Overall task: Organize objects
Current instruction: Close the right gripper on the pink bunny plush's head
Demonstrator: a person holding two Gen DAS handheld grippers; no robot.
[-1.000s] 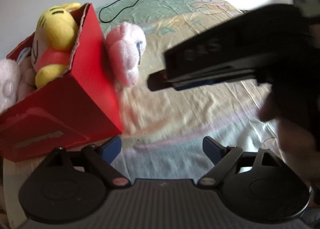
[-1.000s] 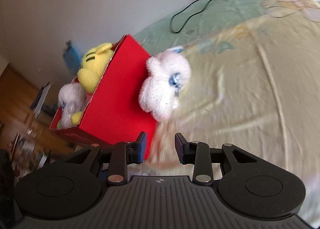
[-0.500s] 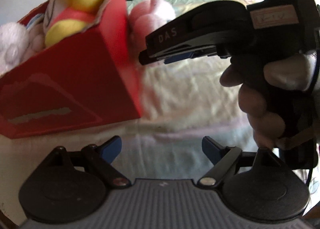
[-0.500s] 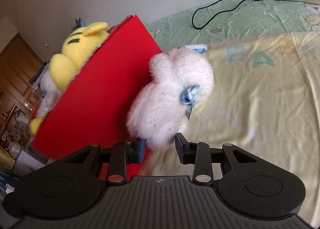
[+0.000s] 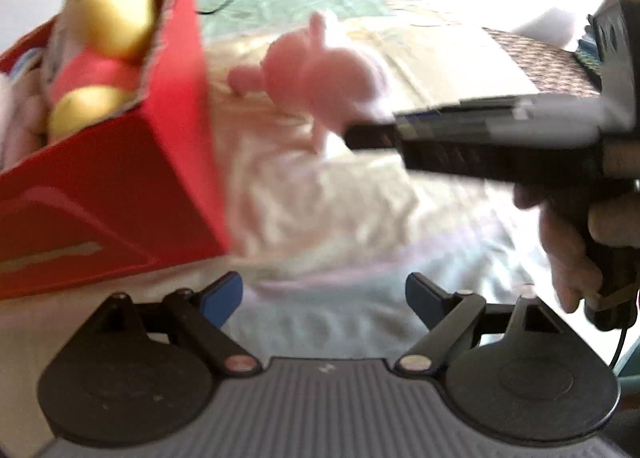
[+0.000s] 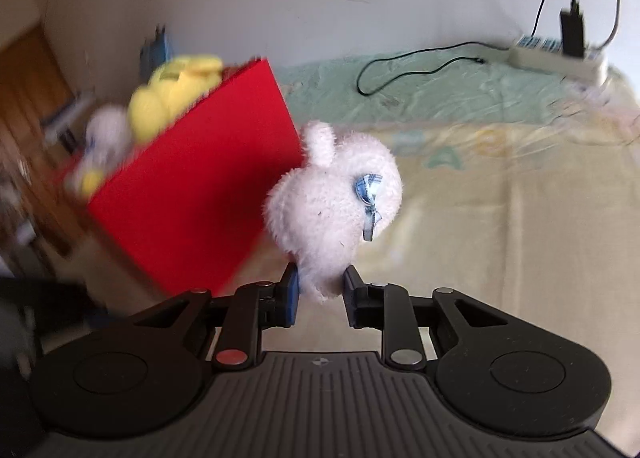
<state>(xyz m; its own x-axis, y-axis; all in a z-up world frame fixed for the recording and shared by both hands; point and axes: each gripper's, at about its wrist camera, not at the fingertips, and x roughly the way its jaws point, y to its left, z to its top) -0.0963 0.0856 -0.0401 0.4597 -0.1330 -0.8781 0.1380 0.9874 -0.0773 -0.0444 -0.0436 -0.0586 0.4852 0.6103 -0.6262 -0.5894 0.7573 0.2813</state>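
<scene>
My right gripper point(image 6: 320, 290) is shut on the lower end of a pale pink plush toy point(image 6: 336, 201) with a blue checked bow and holds it lifted above the bed, beside the red cardboard box point(image 6: 192, 201). In the left wrist view the plush toy point(image 5: 320, 77) hangs from the right gripper's tip point(image 5: 360, 133), right of the red box point(image 5: 120, 193). A yellow plush with a red shirt point(image 5: 104, 53) and a white plush point(image 6: 108, 133) sit inside the box. My left gripper point(image 5: 324, 298) is open and empty, low near the box's front corner.
The bed sheet point(image 6: 500, 217) is pale yellow and green. A white power strip point(image 6: 560, 57) with a black charger and a black cable point(image 6: 412, 65) lies at the far edge by the wall. Wooden furniture point(image 6: 24, 97) stands to the left.
My right gripper closed on the pink plush and lifted it off the bed, away from the box's side. The left gripper stayed open and shifted slightly.
</scene>
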